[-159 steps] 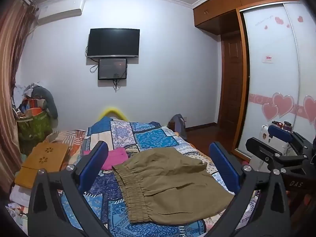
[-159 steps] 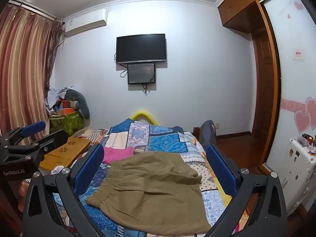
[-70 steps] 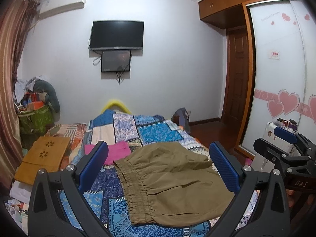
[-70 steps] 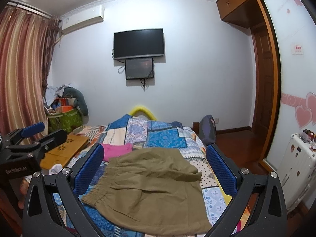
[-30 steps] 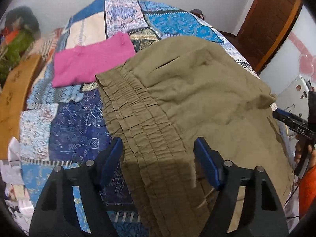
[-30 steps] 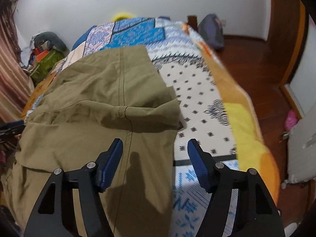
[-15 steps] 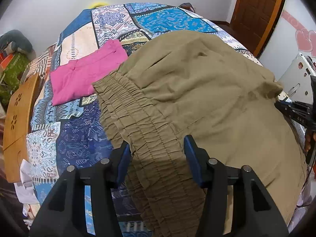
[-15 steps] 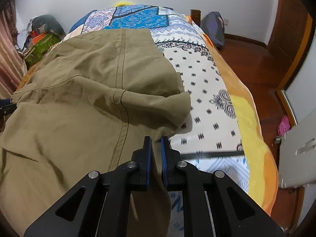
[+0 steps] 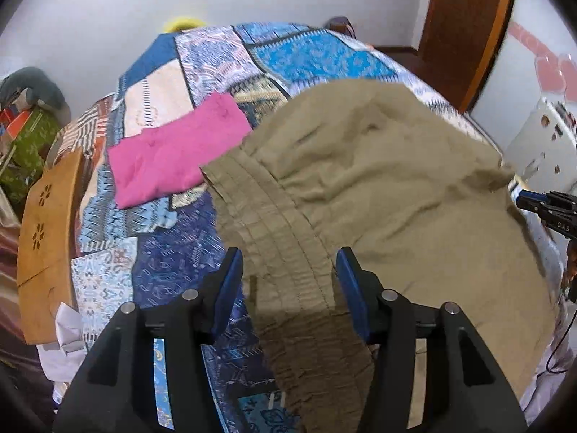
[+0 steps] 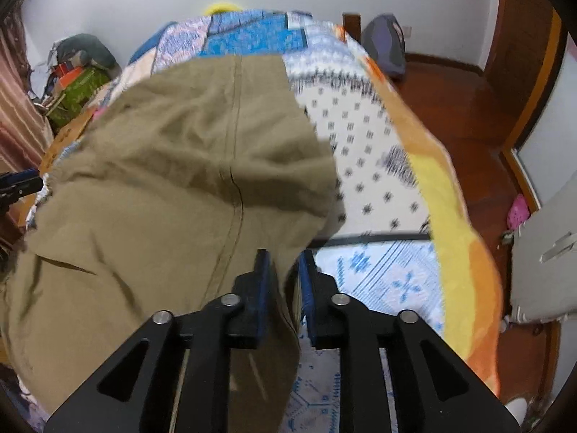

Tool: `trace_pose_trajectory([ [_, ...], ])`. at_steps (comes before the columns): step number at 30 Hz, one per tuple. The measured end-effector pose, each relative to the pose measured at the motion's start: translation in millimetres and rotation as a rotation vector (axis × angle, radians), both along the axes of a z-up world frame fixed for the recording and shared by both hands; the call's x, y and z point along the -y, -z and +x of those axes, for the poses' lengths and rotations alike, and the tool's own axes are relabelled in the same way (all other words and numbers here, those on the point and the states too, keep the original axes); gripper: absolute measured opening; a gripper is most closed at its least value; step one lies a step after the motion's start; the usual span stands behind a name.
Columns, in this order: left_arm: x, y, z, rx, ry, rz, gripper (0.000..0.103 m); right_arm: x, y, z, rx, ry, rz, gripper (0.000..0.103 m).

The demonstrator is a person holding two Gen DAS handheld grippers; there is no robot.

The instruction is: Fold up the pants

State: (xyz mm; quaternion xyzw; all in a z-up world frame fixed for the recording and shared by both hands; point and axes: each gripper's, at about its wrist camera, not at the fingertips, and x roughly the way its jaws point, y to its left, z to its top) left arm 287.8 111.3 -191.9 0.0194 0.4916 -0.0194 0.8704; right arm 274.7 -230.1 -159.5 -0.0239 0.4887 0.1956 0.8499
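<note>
Olive-khaki cotton pants with a gathered elastic waistband (image 9: 378,187): spread across the near half of the patchwork blue-patterned quilted bed (image 9: 173,252), waistband running from 10 o'clock down to 6 o'clock in the left wrist view, a stitched seam down the middle in the right wrist view (image 10: 202,166). Left gripper, black frame with blue-padded fingers (image 9: 290,281): fingers spread, straddling the waistband without closing on it. Right gripper, same make (image 10: 283,281): fingers pressed nearly together, pinching the edge of the pants at 6 o'clock; also visible at 3 o'clock in the left wrist view (image 9: 548,209), its body lettered "DAS". Left gripper tip shows at 9 o'clock in the right wrist view (image 10: 20,182). Folded magenta cloth (image 9: 173,158): flat on the bed at 10 o'clock, just beside the waistband's far end. Pale wooden lap board with flower-shaped cut-outs (image 9: 47,238): at the bed's 9 o'clock edge. Green patterned bag (image 9: 25,144) and grey bundle beyond it. Yellow-and-orange quilt border (image 10: 454,216): at 3 o'clock. Dark backpack (image 10: 384,48) on the wooden floor at 1 o'clock. Frames motion-blurred; no other lettering legible.
</note>
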Motion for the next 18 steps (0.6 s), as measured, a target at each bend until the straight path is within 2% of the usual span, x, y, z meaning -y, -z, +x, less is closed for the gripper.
trace_pose_trajectory([
  [1, -2.9, -2.0, 1.8, 0.002, -0.010, -0.007, 0.056, 0.8, -8.2, 3.4, 0.023, 0.005, 0.015, 0.027],
  [3, -9.1, -2.3, 10.8, -0.004, -0.035, -0.010, 0.056, 2.2, -18.3, 9.7, 0.058, 0.018, 0.030, 0.045],
  [6, -15.1, 4.6, 26.3, -0.028, -0.068, -0.014, 0.056, -1.8, -27.6, 28.8, 0.116, 0.035, 0.023, 0.058],
  [9, -15.9, 16.1, 39.3, -0.057, -0.070, -0.029, 0.056, -9.5, -20.7, 52.6, 0.109, 0.015, 0.010, 0.058],
  [13, -12.2, 35.1, 52.7, -0.094, -0.060, -0.023, 0.058, -23.1, 6.9, 84.6, 0.026, -0.023, -0.003, 0.058],
  [16, -10.2, 45.2, 58.8, -0.124, -0.071, -0.058, 0.064, -26.1, 33.2, 97.6, -0.077, -0.027, 0.052, 0.058],
  [17, -8.6, 47.0, 59.2, -0.127, -0.069, -0.059, 0.064, -25.6, 38.5, 100.4, -0.088, -0.021, 0.084, 0.058],
  [18, -5.7, 48.3, 59.8, -0.127, -0.064, -0.047, 0.064, -25.5, 39.5, 100.7, -0.083, -0.026, 0.103, 0.053],
])
